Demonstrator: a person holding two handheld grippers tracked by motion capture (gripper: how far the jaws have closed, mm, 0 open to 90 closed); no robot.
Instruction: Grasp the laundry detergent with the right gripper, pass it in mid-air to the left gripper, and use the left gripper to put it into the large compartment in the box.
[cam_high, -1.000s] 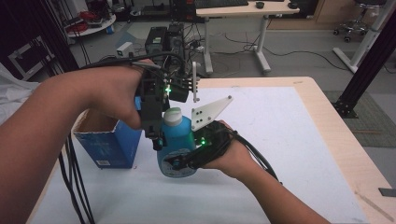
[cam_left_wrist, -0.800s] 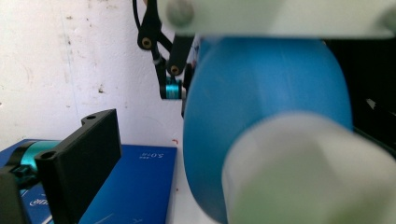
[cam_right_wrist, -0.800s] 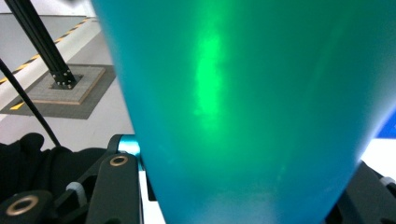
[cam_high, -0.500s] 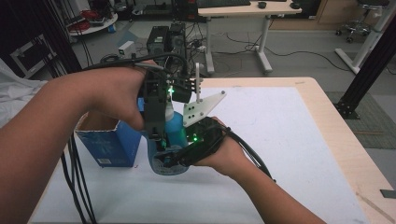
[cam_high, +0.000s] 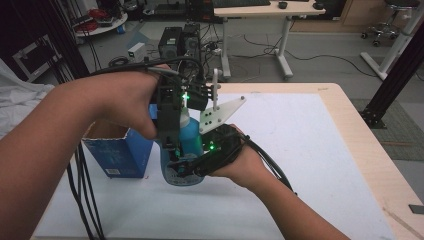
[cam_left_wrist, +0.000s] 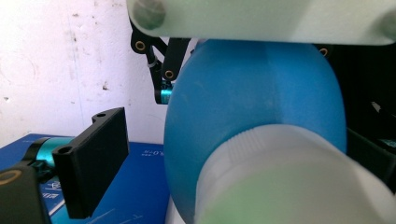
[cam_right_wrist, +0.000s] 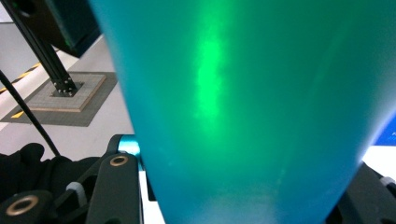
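A blue bottle (cam_high: 191, 142) with a white cap stands upright in mid-air over the white mat (cam_high: 310, 150). My right gripper (cam_high: 187, 169) comes in from the right and is shut on the bottle's lower body (cam_right_wrist: 233, 93), with a jaw showing on each side at the bottom of the right gripper view. My left gripper (cam_high: 176, 131) points down over the bottle's top. In the left gripper view the cap (cam_left_wrist: 280, 177) sits between the jaws. The left finger (cam_left_wrist: 88, 163) stands clear of it, so this gripper is open.
An open blue carton (cam_high: 117, 150) stands on the mat just left of the bottle, close under my left forearm. Cables trail from both grippers. Desks, equipment and a black frame post (cam_high: 395, 65) lie beyond the table's far and right edges.
The left gripper has come down over the bottle's cap, which now hides behind it in the high view. The right gripper and bottle have shifted slightly left and lower.
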